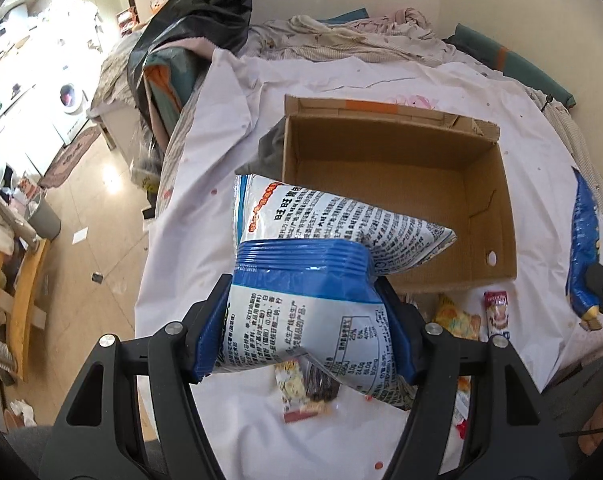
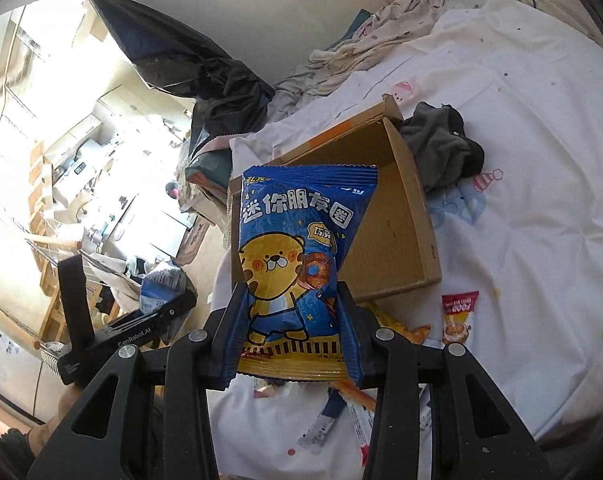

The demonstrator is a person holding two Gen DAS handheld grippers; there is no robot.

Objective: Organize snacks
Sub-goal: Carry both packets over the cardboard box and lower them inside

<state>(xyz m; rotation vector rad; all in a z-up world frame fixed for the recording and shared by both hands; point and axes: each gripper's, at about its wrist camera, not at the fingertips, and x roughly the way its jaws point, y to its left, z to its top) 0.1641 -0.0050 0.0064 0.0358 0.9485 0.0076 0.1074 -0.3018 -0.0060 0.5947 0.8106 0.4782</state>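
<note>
Left gripper (image 1: 301,312) clamps a white-and-blue printed snack bag (image 1: 321,304); right gripper (image 2: 291,332) grips a blue bear-printed snack packet (image 2: 297,264), near an open brown cardboard box (image 1: 497,204).

Cardboard box (image 1: 401,200) on bedsheet (image 1: 301,92), snack packets (image 1: 457,316) before.

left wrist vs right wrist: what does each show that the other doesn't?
Left wrist only: left gripper clamping two white-and-blue snack bags; empty floor of the cardboard box.

Right wrist only: right gripper clamping a blue bear-print bag; dark grey cloth beside the box.

Both: the box, white sheet, small red-and-white packet.
</note>
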